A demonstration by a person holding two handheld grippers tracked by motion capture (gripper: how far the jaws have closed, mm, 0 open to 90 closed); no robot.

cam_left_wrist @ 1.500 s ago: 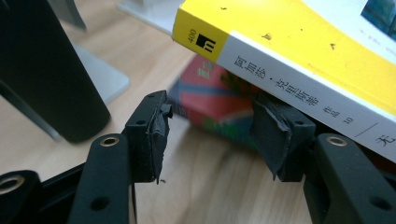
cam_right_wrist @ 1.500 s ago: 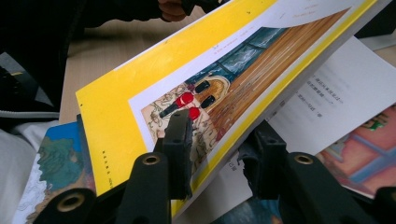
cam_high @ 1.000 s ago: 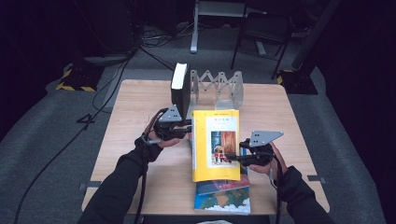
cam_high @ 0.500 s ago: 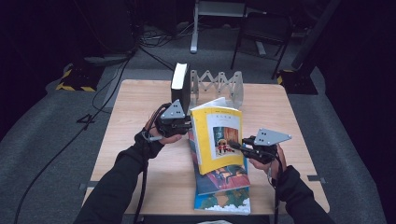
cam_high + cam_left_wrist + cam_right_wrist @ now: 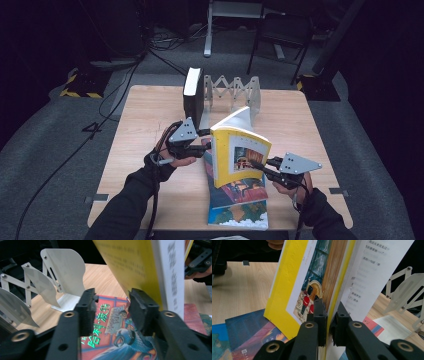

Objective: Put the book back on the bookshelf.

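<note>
Whereas a second ago the yellow book [image 5: 239, 152] lay flat on the stack at the table's middle, it now stands tilted up off the red book [image 5: 239, 192] beneath it, its top edge leaning toward twelve o'clock and its pages fanning open at the top. The right gripper [image 5: 257, 165], at about four o'clock of the yellow book in the high view, has its jaws pinched tight on the front cover; in the right gripper view the two black pads [image 5: 320, 312] press on the cover from both sides, with the loose white pages falling away to the right. The left gripper [image 5: 205, 148] sits at nine o'clock of the yellow book, close against its spine side, and has risen a little with the book since the earlier frames. Its jaws have just been opening: in the left gripper view they stand apart, with nothing clamped, the red book showing through the gap and the yellow back cover [image 5: 140, 267] just beside the right-hand pad. Unchanged since before, the dark book [image 5: 192, 95] stands upright at twelve o'clock against the metal accordion rack [image 5: 235, 92], and the blue book [image 5: 239, 216] lies at the bottom of the stack at six o'clock.
</note>
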